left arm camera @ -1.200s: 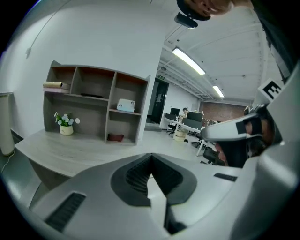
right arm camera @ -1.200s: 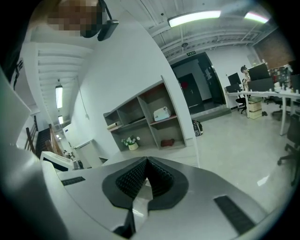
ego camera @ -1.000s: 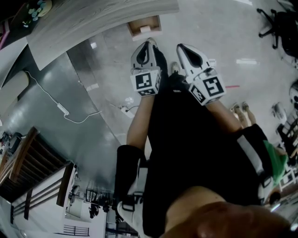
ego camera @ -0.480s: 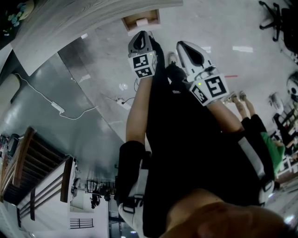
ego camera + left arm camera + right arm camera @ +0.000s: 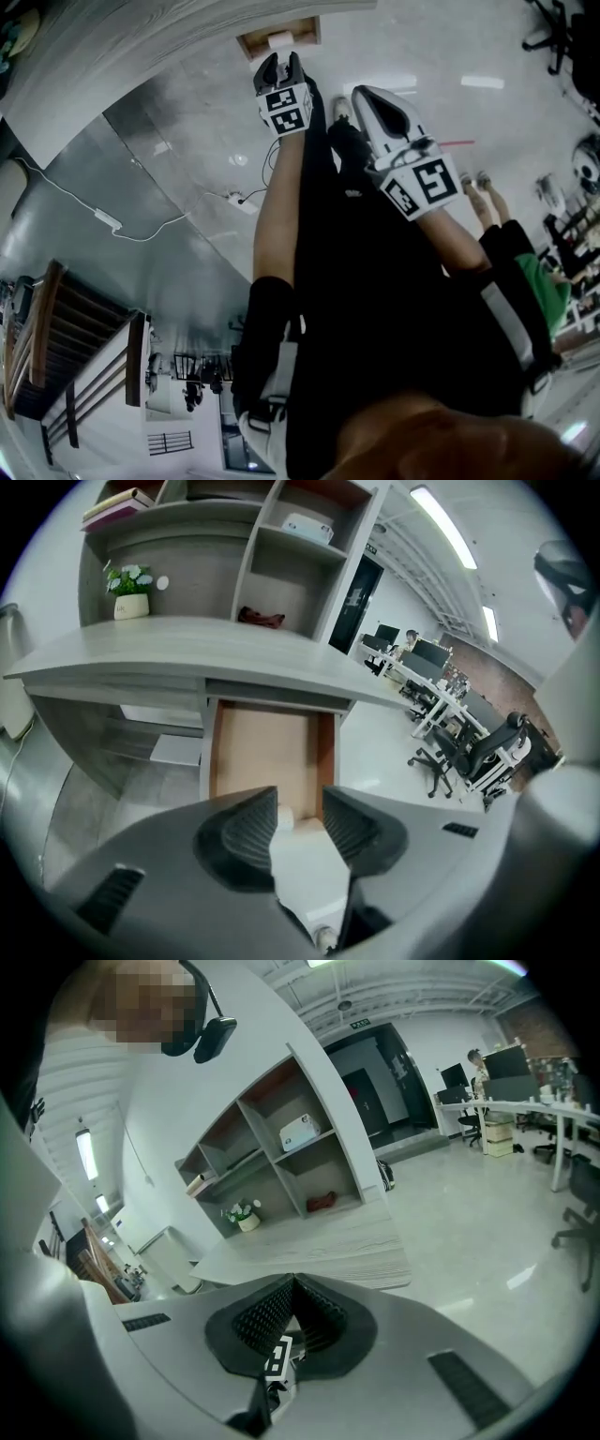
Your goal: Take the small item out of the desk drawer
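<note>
Wood-lined open drawer [image 5: 262, 747] with one small white item [image 5: 283, 817] inside.

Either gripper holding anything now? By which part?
Nothing held. On the left gripper the jaws are opening over the open drawer; the small white item lies in it ungripped; right gripper shut, empty.

Same build on both: left gripper [image 5: 278, 62] and right gripper [image 5: 367, 96] have pale grey moulded shells, black ribbed pads [image 5: 246, 829], and each carries a cube [image 5: 285, 107] of black-and-white square markers. Left jaws opening, nothing between them. Wearer in black clothing [image 5: 375, 309], black sleeve [image 5: 261, 323] with white trim
</note>
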`<state>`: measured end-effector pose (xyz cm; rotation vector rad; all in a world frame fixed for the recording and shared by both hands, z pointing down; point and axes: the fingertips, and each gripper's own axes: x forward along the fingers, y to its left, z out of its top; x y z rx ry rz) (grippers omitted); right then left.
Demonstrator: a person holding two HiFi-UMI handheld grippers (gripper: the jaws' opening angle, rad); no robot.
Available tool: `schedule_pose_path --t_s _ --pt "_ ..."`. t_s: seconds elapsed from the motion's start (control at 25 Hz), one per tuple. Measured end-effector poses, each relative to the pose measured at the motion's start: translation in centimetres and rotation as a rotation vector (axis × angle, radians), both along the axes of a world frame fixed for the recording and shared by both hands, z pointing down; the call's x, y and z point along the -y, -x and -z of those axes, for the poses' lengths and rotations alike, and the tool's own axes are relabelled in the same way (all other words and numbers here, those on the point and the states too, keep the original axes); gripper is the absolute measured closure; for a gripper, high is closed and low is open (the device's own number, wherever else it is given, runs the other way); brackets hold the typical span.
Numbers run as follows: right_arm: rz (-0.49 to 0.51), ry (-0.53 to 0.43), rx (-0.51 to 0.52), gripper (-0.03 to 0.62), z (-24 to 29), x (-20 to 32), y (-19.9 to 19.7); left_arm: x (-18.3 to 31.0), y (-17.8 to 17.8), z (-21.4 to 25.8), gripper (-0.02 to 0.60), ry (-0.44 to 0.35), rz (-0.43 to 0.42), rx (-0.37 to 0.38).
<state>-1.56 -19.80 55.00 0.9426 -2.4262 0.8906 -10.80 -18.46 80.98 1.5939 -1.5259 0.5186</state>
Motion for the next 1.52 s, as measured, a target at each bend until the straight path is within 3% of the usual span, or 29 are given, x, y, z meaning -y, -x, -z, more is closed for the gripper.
schedule_pose_path --t_s 0.52,1.2,1.52 --pt "-0.019 0.063 -0.04 0.595 -3.1 -0.2 -0.4 0.9 0.8 -8.5 0.31 0.242 0.044 -0.032" --pt "-0.056 0.109 -0.066 0.595 -3.6 -0.5 -1.2 0.5 0.6 -12.3 0.295 0.437 0.014 -0.004" --pt "-0.08 0.119 -0.073 0.595 -3.9 -0.3 -2.2 0.4 1.0 -12.6 0.298 0.471 0.015 0.04"
